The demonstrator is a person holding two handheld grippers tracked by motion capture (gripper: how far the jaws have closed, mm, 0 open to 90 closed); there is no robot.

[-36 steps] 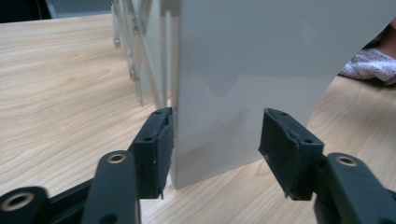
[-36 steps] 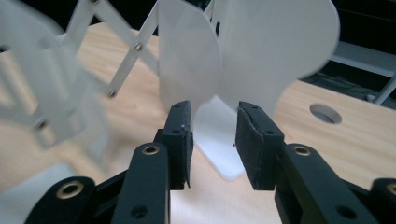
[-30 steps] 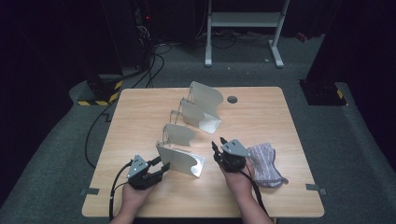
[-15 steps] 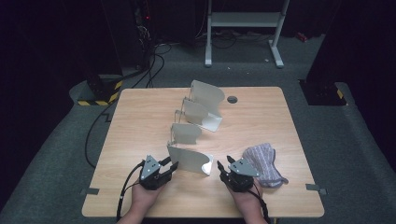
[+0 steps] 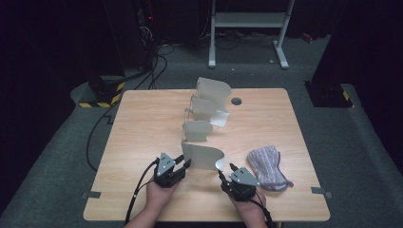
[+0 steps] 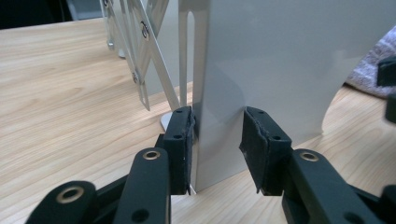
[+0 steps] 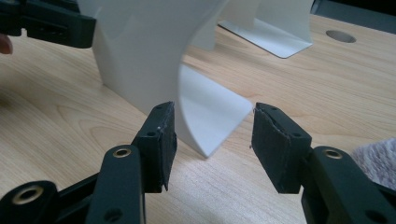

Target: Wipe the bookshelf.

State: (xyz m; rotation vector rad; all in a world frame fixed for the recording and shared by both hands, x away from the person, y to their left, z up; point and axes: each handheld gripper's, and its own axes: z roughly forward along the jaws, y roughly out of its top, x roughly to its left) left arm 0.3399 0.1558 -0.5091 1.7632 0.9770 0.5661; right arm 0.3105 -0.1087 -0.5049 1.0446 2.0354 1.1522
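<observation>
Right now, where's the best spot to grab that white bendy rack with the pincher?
Probably the nearest upright panel of the expanding rack, at its straight left edge, coming level from the person's side. It is thin, flat and standing, so the left gripper, whose jaws have been closing around that edge, can pinch both faces.

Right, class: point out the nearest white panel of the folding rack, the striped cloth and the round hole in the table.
nearest white panel (image 5: 203,156), high view, middle of its upright face.
striped cloth (image 5: 267,165), high view, middle of the bundle.
round hole (image 5: 236,101), high view, its dark centre.
</observation>
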